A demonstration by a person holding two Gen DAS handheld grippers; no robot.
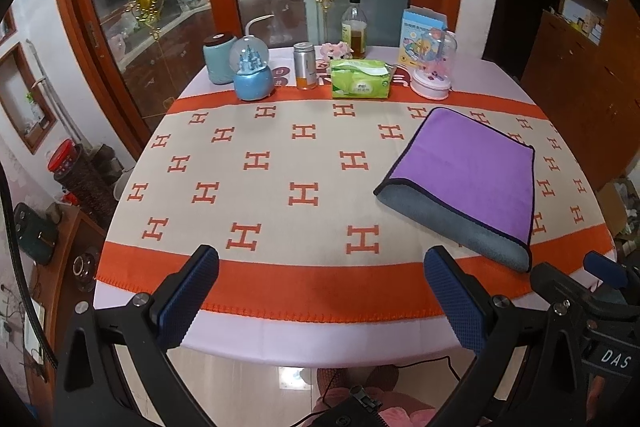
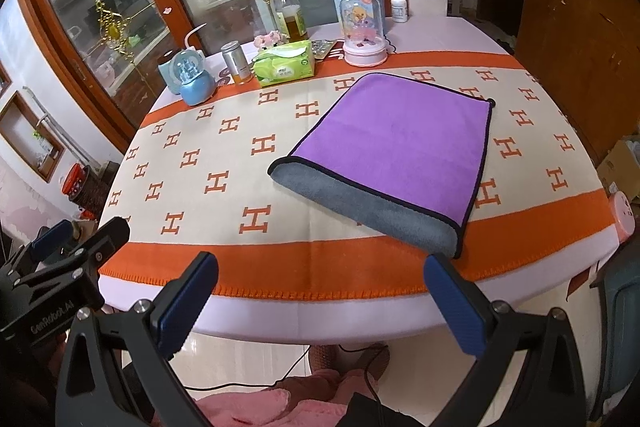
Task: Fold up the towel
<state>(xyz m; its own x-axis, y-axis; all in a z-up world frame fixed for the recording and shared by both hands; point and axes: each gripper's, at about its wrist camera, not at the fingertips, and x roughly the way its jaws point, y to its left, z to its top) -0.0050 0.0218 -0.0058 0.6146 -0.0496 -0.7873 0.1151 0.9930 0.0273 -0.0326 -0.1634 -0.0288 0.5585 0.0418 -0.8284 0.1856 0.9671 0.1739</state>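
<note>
clutter, the snow globe [image 1: 253, 75] and tissue pack [image 1: 360, 79], is sitting along the far edge, leaving the patterned middle of the tabletop [image 1: 280, 163] free for folding. we are holding the left tongs [image 1: 320, 299] wide and empty at the near edge. further right, the towel [image 2: 394, 147] is lying doubled, purple up with its grey underside showing. we are keeping the right tongs [image 2: 322, 301] wide too, gripping nothing.

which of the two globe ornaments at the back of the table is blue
The round snow globe on the left, with a blue castle and blue base. The other, a tall dome right of the tissue pack, has a pink base.
</note>
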